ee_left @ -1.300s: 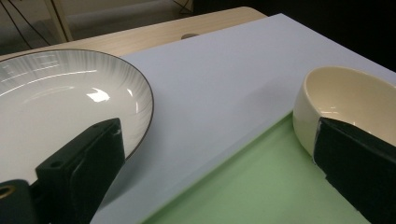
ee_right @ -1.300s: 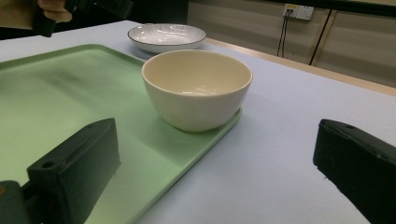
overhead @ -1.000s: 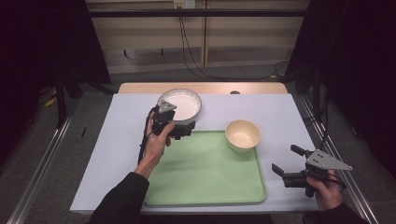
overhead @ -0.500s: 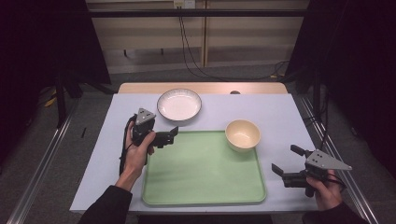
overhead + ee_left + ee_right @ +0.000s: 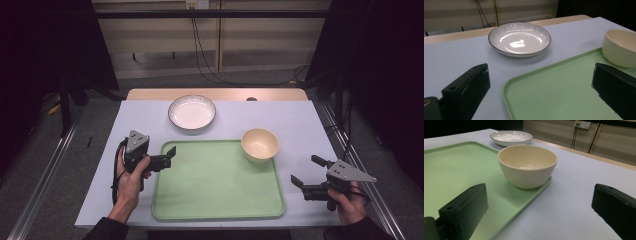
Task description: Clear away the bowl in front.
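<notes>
While both my grippers, left point(image 5: 171, 156) and right point(image 5: 306, 171), are wide apart and empty, I would approach the plate point(image 5: 192, 112) rim low and level.

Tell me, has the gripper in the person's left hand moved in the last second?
Yes. The left gripper has pulled back from the white plate toward the person, now open at the green tray's left edge.

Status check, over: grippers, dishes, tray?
Left gripper open, empty, at green tray's left edge. Right gripper open, empty, right of tray. White plate on table beyond tray; cream bowl on tray's far right corner. Nothing obstructing.
</notes>
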Action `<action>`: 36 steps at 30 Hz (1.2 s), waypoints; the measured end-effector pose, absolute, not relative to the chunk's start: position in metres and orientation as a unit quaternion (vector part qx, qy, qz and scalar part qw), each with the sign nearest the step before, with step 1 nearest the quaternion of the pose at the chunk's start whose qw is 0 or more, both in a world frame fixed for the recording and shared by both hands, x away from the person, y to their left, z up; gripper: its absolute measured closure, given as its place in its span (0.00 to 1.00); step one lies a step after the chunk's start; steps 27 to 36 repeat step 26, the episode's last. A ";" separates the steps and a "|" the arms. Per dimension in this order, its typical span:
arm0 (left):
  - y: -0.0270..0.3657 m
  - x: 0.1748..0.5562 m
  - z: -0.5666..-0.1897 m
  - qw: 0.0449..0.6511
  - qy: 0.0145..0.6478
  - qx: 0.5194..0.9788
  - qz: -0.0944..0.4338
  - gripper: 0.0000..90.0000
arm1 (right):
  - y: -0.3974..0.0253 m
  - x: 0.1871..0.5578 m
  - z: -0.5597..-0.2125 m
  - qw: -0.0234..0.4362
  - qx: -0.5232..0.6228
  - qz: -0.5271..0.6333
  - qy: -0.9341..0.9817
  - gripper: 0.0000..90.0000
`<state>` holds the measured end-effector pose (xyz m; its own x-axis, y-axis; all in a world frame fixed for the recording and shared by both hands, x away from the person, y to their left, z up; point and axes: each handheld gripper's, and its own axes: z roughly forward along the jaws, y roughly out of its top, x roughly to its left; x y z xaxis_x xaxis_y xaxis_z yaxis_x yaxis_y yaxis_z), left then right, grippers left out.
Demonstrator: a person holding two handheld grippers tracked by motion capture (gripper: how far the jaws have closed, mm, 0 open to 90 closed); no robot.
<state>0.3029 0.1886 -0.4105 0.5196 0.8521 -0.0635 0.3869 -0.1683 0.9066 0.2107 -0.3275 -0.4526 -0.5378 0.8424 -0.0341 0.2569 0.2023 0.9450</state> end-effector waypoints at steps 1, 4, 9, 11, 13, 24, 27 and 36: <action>0.191 0.299 -0.411 0.481 0.428 0.723 0.248 0.02 | -0.327 0.211 -0.453 0.294 0.381 0.502 0.719 0.00; 0.201 0.287 -0.415 0.481 0.426 0.722 0.256 0.02 | -0.327 0.211 -0.453 0.292 0.380 0.502 0.720 0.00; 0.217 0.272 -0.427 0.468 0.437 0.727 0.249 0.04 | -0.327 0.211 -0.453 0.294 0.381 0.501 0.720 0.00; 0.224 0.266 -0.429 0.470 0.443 0.723 0.245 0.04 | -0.327 0.211 -0.453 0.294 0.381 0.500 0.720 0.00; 0.230 0.259 -0.430 0.472 0.446 0.718 0.249 0.04 | -0.327 0.211 -0.453 0.296 0.384 0.498 0.719 0.00; 0.246 0.229 -0.434 0.494 0.437 0.705 0.260 0.01 | -0.327 0.213 -0.454 0.292 0.387 0.497 0.720 0.00; 0.246 0.228 -0.434 0.493 0.435 0.706 0.262 0.02 | -0.328 0.214 -0.455 0.292 0.390 0.495 0.720 0.00; 0.246 0.228 -0.434 0.493 0.435 0.706 0.262 0.02 | -0.328 0.214 -0.455 0.292 0.390 0.495 0.720 0.00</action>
